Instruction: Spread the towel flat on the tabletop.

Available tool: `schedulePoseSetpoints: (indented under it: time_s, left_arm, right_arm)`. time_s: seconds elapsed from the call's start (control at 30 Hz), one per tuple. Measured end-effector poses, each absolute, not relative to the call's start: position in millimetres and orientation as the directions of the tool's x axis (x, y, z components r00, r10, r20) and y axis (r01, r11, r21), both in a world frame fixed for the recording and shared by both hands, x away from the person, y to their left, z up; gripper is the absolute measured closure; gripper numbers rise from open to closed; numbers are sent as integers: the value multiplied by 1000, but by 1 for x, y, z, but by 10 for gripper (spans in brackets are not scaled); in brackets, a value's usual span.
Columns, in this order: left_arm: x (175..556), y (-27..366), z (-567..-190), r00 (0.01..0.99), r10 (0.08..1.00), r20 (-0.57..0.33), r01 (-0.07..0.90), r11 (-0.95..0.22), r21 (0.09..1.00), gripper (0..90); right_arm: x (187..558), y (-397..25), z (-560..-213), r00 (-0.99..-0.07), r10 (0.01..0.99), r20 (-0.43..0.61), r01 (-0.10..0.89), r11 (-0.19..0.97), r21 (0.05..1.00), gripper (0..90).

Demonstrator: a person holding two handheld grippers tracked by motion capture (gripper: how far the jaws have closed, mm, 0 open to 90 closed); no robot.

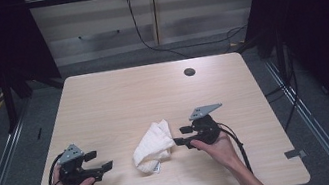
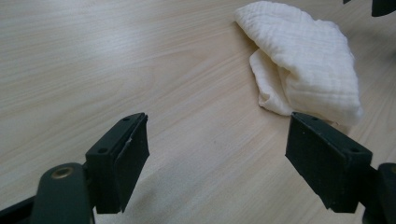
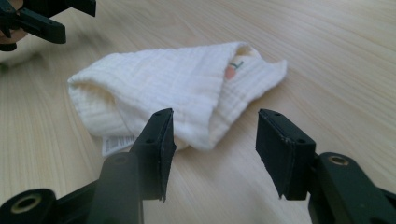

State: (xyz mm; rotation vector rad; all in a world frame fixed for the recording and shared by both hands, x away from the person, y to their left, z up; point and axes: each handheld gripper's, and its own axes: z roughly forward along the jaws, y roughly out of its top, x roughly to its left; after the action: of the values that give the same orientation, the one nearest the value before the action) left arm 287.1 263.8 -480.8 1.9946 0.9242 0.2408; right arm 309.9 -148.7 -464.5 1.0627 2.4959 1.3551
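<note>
Right gripper [image 1: 183, 137]: its 2 jaws stand parted, nothing between them, tips just beside the crumpled white cotton muslin cloth [image 1: 152, 148]. Left gripper [image 1: 99, 160]: jaws wide apart, empty, set near the cloth's opposite side but clear of it. The cloth lies in a loose folded heap on the pale wood-grain table [image 1: 117, 95], between both grippers. Risk, judged: a shallow pinch could catch only 1 layer, so the heap unfolds or drags instead of lifting.

1. The cloth's [image 3: 177, 100] little tag [image 3: 116, 143] was partly behind a jaw, its print too small to read.
2. The other gripper [image 3: 32, 18] was cut off at the corner.
</note>
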Motion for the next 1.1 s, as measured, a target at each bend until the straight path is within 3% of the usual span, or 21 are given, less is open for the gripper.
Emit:
schedulePoseSetpoints:
  time_s: [0.37,0.47,0.67,1.1]
  left_arm:
    - [287,265,-480,703,690,-175,512,-319,797,212]
    - [287,265,-480,704,689,-171,510,-323,798,212]
    - [286,265,-480,706,688,-167,506,-326,799,214]
    - [286,264,-480,706,688,-170,510,-326,796,215]
  right_arm:
    - [322,-107,-487,-792,570,217,515,435,738,429]
    - [324,-103,-493,-797,565,215,514,445,734,498]
    - [319,-100,-500,-806,564,178,493,474,730,776]
    - [305,-128,-496,-790,590,168,517,494,699,823]
